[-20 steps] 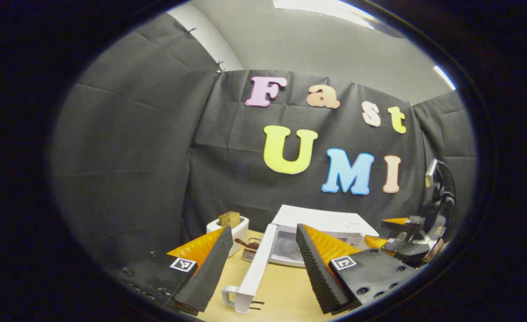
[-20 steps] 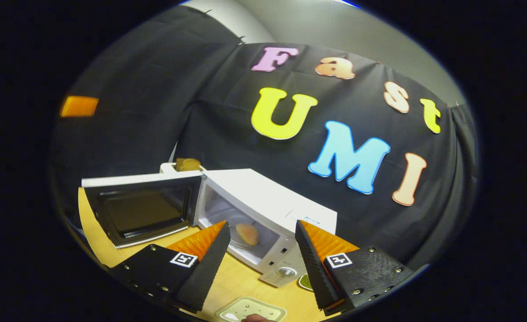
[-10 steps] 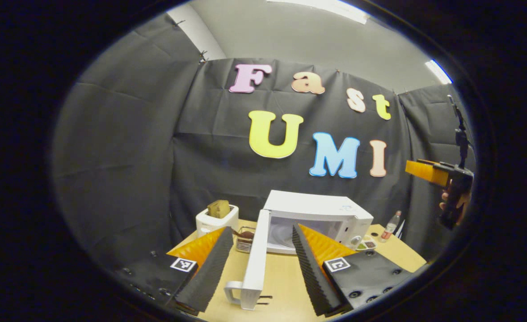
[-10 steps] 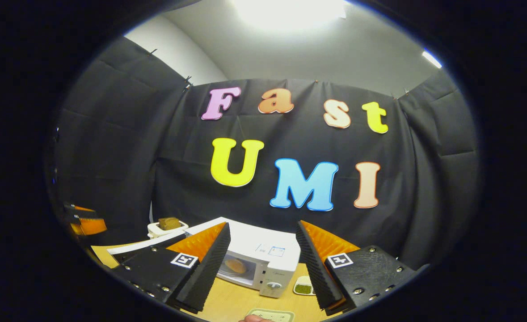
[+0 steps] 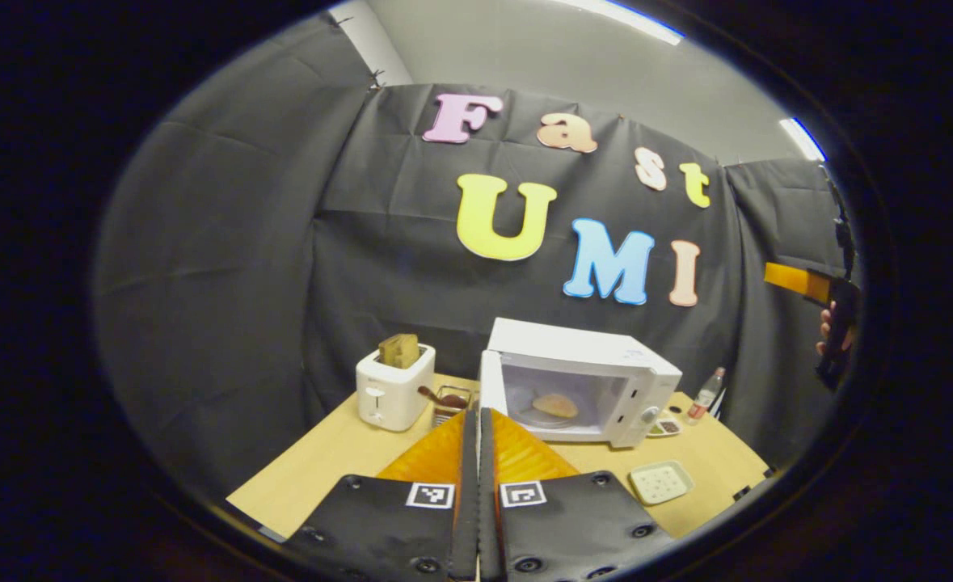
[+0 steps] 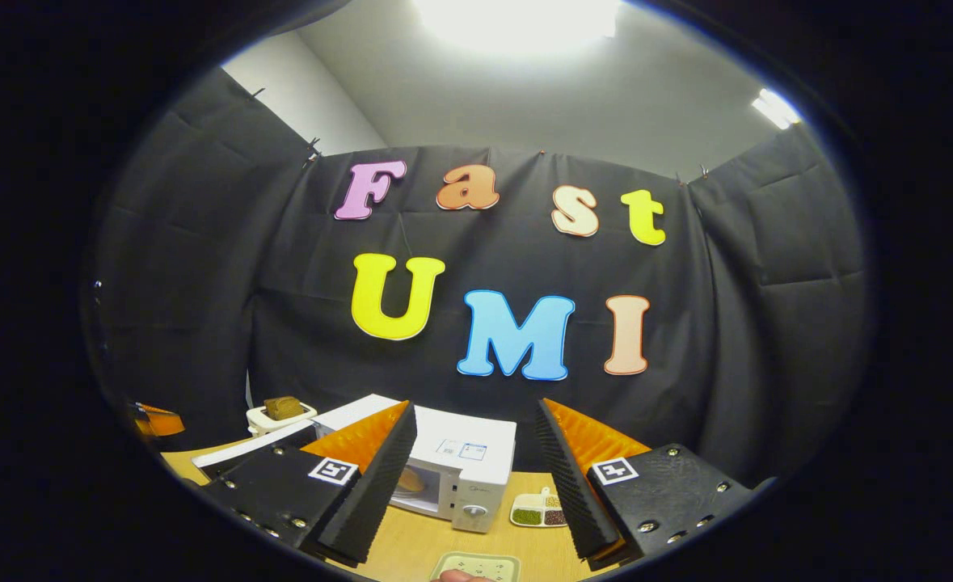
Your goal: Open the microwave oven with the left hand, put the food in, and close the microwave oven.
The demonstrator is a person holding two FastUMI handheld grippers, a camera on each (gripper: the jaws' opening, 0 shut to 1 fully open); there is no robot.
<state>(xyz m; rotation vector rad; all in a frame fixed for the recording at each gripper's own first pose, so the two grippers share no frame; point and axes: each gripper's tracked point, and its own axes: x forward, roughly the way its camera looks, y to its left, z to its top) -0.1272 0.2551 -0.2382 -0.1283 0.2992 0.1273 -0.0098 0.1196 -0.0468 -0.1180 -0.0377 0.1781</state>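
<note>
Microwave oven (image 5: 585, 380): white, standing at the far middle of the desk (image 5: 339, 461), its door (image 5: 488, 388) swung open edge-on at its left side. Food (image 5: 555, 405): a flat pale piece lying inside the cavity, so loading looks done and closing is the step in hand. Left gripper (image 5: 477, 453): fingers pressed together, holding nothing, well back from the door. Right gripper (image 6: 473, 457): fingers spread wide, empty, raised clear. Your next move likely calls for bringing the left gripper round the door's outer face and pushing it to.
</note>
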